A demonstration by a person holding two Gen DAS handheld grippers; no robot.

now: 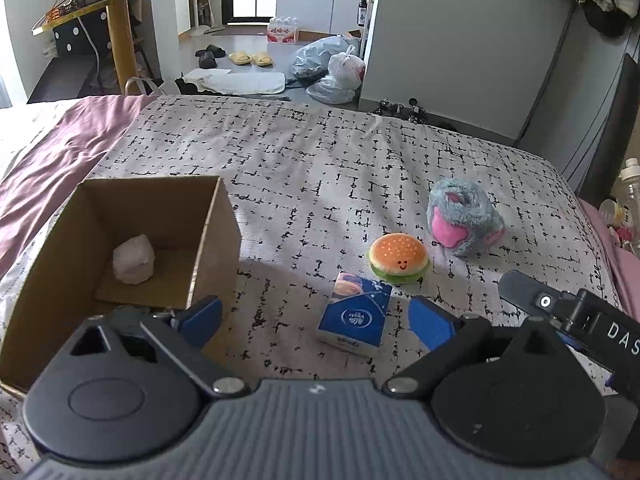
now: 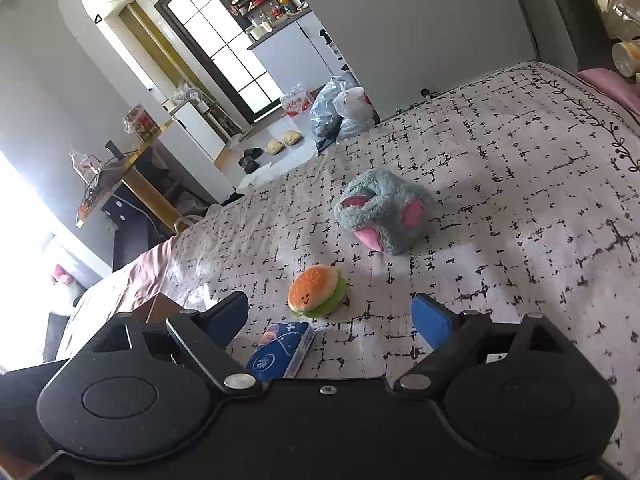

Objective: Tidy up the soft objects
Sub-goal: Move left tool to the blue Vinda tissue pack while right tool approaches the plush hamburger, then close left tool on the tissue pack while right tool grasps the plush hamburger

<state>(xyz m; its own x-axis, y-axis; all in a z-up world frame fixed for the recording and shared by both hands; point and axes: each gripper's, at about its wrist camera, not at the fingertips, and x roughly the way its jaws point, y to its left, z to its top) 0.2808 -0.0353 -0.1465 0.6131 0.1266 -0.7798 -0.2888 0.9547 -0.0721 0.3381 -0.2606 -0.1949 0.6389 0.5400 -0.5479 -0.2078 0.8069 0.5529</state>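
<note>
On the patterned bed cover lie a blue tissue pack (image 1: pixel 355 320), a plush hamburger (image 1: pixel 399 257) just beyond it, and a grey-and-pink plush toy (image 1: pixel 462 218) farther right. An open cardboard box (image 1: pixel 216 240) at the left holds a pale pink soft lump (image 1: pixel 133 259). My left gripper (image 1: pixel 316 316) is open and empty, its blue pads either side of the tissue pack, above it. My right gripper (image 2: pixel 334 316) is open and empty, hovering near the hamburger (image 2: pixel 317 290) and tissue pack (image 2: pixel 282 350); the plush toy (image 2: pixel 384 210) lies beyond. The right gripper's body shows at the left wrist view's right edge (image 1: pixel 568 312).
A mauve sheet (image 1: pixel 60 148) lies along the bed's left side. Bottles (image 1: pixel 628 196) stand past the bed's right edge. Beyond the bed's far edge are plastic bags (image 1: pixel 332 68), slippers (image 1: pixel 250 57) and a gold-legged table (image 1: pixel 116 36).
</note>
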